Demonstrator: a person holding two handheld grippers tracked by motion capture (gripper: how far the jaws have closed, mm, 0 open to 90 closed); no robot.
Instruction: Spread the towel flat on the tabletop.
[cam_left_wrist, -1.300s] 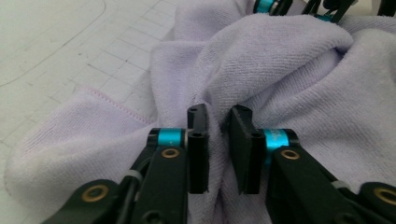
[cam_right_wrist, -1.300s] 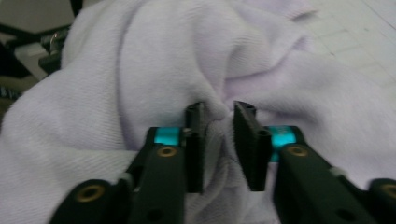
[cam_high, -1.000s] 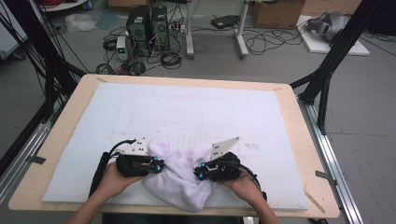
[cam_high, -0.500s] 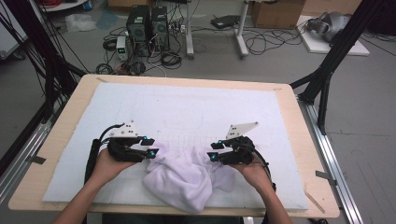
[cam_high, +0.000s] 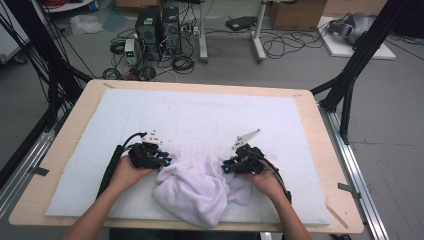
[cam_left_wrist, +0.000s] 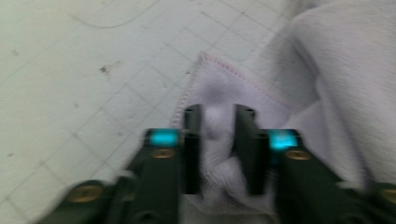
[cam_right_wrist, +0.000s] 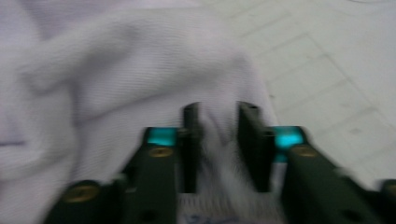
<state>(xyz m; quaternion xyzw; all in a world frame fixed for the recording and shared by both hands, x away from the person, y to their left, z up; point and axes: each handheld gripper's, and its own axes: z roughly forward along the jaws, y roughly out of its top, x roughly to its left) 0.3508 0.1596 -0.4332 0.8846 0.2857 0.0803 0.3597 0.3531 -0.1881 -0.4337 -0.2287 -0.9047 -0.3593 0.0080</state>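
Bench (cam_high: 325, 150) first: your white towel (cam_high: 200, 192) lies crumpled at its near edge, not yet spread. Your left gripper (cam_left_wrist: 219, 140) and right gripper (cam_right_wrist: 219, 140) have just been closing, fingers pinching bunched cloth at opposite sides. Flattening remains.

We look along our left gripper (cam_left_wrist: 218, 140) as its two black jaws, just now closing, pinch a bunched fold of the pale lilac towel (cam_left_wrist: 299, 60). The towel's stitched corner lies flat just ahead on the white gridded mat (cam_left_wrist: 79, 70), which carries small dark specks.
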